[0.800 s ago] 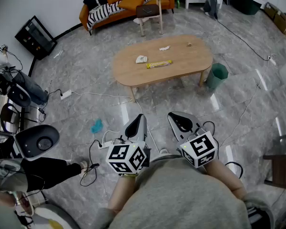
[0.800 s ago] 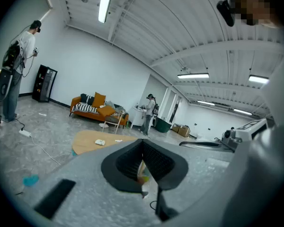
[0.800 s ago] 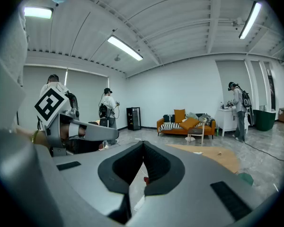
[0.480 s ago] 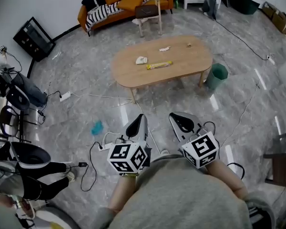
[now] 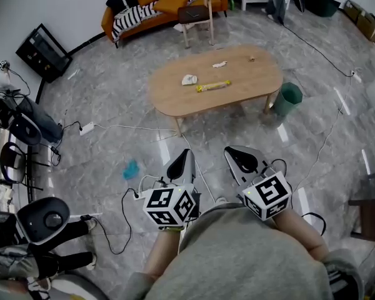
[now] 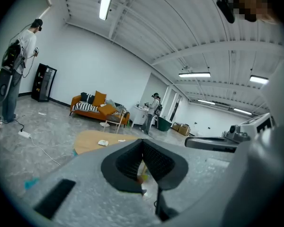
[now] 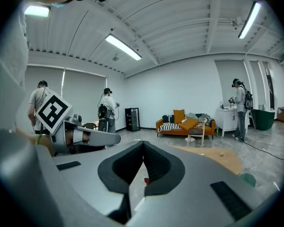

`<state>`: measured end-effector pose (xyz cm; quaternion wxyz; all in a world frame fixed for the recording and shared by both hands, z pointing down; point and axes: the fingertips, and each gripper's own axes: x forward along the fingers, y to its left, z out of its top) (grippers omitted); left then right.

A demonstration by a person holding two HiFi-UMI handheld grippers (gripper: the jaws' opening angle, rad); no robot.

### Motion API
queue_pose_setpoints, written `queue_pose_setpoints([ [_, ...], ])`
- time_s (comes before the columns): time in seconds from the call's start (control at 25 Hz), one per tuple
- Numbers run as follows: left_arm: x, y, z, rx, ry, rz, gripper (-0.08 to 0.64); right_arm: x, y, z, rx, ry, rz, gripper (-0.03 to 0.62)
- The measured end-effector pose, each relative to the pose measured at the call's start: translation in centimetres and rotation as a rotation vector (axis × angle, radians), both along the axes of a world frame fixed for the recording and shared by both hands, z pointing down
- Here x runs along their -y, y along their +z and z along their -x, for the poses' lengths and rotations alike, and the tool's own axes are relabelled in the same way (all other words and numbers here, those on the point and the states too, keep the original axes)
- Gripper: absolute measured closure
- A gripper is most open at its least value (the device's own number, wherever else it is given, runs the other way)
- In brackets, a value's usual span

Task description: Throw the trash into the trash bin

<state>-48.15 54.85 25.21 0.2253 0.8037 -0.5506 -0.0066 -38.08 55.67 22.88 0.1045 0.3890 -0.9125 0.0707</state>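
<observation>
**Both grippers shut and empty, trash on the far table**

The left gripper point(image 5: 185, 155) and right gripper point(image 5: 230, 151) are held side by side low in the head view, pointing towards the table point(image 5: 175, 100). In each gripper's own view the two dark pads meet in a closed seam with nothing between them. The hands that hold them are hidden under the marker cubes; only forearms and a grey sweater point(image 5: 237, 255) show, and the sweater is cut off by the bottom edge.

The trash lies on the oval wooden table, well apart from the grippers across a stretch of grey floor. There is a crumpled white wad point(image 5: 188, 79), a long yellow wrapper point(image 5: 213, 87) just beside it, a small white scrap point(image 5: 220, 64) nearer the far edge, and a tiny brownish bit point(image 5: 252, 59) – too small to identify.

The green trash bin point(image 5: 288, 98) stands on the floor at the table's right end, just beside a table leg. What it holds cannot be seen from here.

In the left gripper view the gripper's own body covers most of the table, and only its left part with the white wad shows. In the right gripper view the bin shows as a sliver of green at the right.

A blue thing point(image 5: 131, 169) on the floor near the cables is unclear. Beyond the table stands an orange sofa point(image 5: 144, 11) – partly cut by the top edge.
</observation>
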Motion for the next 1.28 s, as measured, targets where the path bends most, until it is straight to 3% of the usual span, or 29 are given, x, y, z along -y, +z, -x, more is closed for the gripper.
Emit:
queue_pose_setpoints([
  [0.6, 1.8, 1.1, -0.1, -0.013, 0.018, 0.026, 0.549, 1.5, 0.4, 0.2, 0.026, 0.003, 0.007, 0.583],
  [1.28, 8.5, 1.1, -0.4, -0.024, -0.051, 0.035, 0.549, 9.0, 0.2, -0.1, 0.070, -0.048, 0.020, 0.583],
])
